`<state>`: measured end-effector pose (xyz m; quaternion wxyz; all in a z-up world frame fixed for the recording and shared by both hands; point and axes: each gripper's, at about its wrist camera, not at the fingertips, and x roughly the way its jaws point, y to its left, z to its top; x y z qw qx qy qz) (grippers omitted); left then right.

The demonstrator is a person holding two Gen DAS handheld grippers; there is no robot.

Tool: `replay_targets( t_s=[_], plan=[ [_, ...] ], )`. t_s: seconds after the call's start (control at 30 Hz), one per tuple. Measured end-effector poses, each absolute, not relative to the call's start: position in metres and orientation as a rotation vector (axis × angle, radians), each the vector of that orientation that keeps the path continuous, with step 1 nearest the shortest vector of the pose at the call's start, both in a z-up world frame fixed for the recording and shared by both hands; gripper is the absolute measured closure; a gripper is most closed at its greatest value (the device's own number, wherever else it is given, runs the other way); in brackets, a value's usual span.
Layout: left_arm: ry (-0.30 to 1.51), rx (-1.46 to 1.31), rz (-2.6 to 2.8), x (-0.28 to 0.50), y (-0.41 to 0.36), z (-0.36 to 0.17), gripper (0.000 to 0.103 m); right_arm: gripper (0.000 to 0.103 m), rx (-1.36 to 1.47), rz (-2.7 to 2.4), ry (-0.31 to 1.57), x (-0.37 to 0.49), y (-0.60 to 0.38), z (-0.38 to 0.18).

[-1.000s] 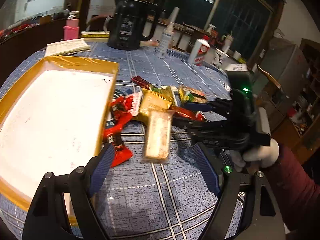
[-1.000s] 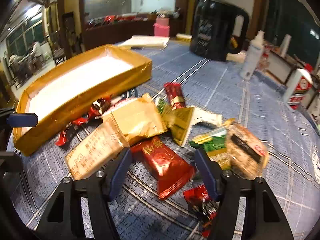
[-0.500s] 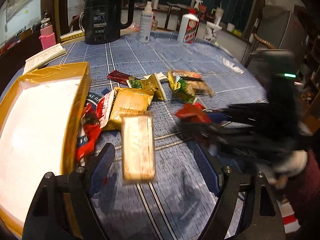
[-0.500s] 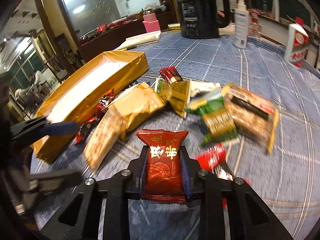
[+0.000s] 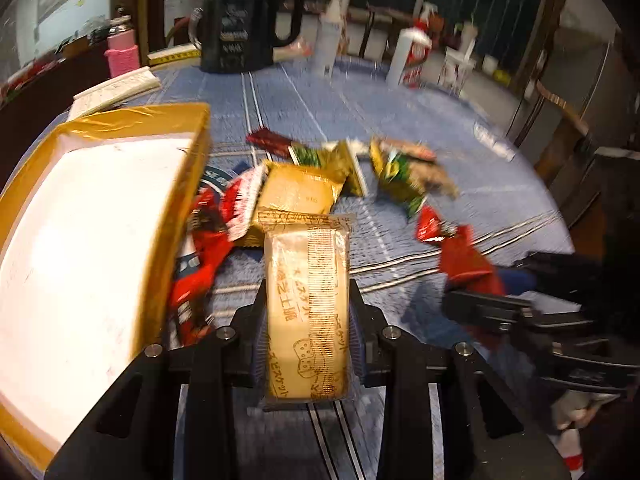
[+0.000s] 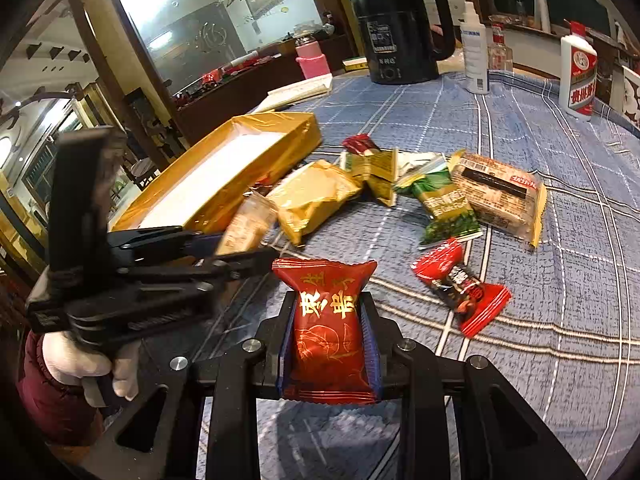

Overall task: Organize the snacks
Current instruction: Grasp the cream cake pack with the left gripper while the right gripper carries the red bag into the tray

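Left claw: squeezed the tan biscuit pack, up beside the gold box; it could slip out
Right claw: pinched the red snack bag above the surface; claws were close and might bump

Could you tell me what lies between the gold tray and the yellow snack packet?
Red wrappers lie between gold tray and yellow snack packet, in the left wrist view.

Home dining room (kettle, liquor bottle, checked tablecloth).
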<state>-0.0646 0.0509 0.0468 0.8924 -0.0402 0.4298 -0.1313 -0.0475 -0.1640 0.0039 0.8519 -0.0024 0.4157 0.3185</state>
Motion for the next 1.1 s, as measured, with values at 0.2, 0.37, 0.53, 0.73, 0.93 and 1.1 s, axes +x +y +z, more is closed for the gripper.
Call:
replay_targets(
  t_s=[0.2,0.37,0.53,0.73,0.93,1.1],
  plan=[
    [0.79,-0.26,-0.231,-0.104,0.108,0.074,0.072,0.074,0.01,0.719,0.859,-0.066,-0.145,0.02],
    [0.718,-0.343,-0.082,-0.122,0.167,0.083,0.072,0.074,0.089,0.819,0.863,-0.076,-0.109,0.034],
    [0.707,-0.385,0.048,-0.124,0.217,0.07,0.072,0.074,0.151,0.898,0.859,-0.08,-0.05,0.041],
    [0.751,-0.462,0.079,-0.113,0.255,0.042,0.072,0.074,0.134,0.92,0.89,-0.078,0.02,0.034],
    [0.724,-0.567,0.047,-0.129,0.274,0.04,0.064,0.071,0.037,0.886,0.899,-0.078,0.065,0.022],
    [0.671,-0.564,0.036,-0.145,0.273,0.056,0.05,0.067,0.007,0.862,0.881,-0.08,0.075,0.016]
  ],
)
